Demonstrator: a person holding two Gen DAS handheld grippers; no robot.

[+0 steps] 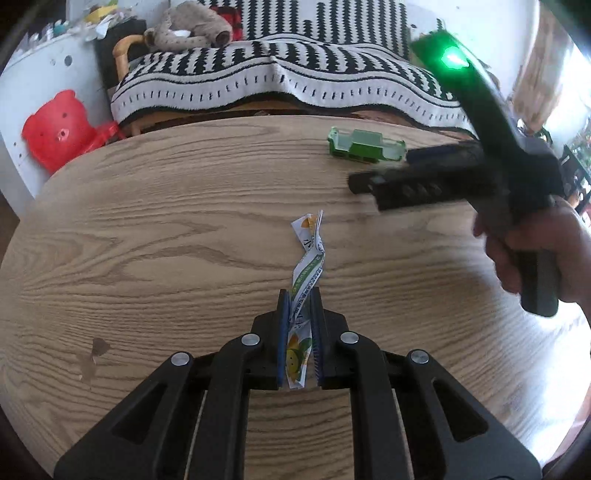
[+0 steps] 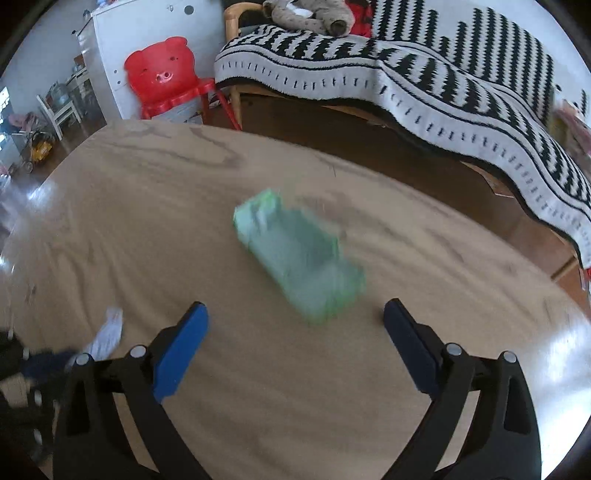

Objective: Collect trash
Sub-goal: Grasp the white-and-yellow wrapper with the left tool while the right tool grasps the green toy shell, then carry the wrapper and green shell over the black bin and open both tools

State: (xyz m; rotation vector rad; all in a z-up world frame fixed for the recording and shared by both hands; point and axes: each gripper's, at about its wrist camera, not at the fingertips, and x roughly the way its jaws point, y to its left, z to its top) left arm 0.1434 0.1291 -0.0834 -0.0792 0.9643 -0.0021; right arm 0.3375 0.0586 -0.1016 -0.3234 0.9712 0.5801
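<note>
My left gripper is shut on a crumpled white, green and yellow wrapper, which sticks out past the blue pads above the wooden table. A green plastic tray lies near the table's far edge. In the right wrist view that green tray is blurred and sits just ahead of my right gripper, whose blue pads stand wide apart with nothing between them. The right gripper's fingers show blurred beside the tray in the left wrist view, held by a hand. The wrapper appears at lower left.
A bench with a black-and-white blanket runs behind the table, with a plush toy on it. A red pig-faced chair and a white cabinet stand at the back left. The table has a rounded edge.
</note>
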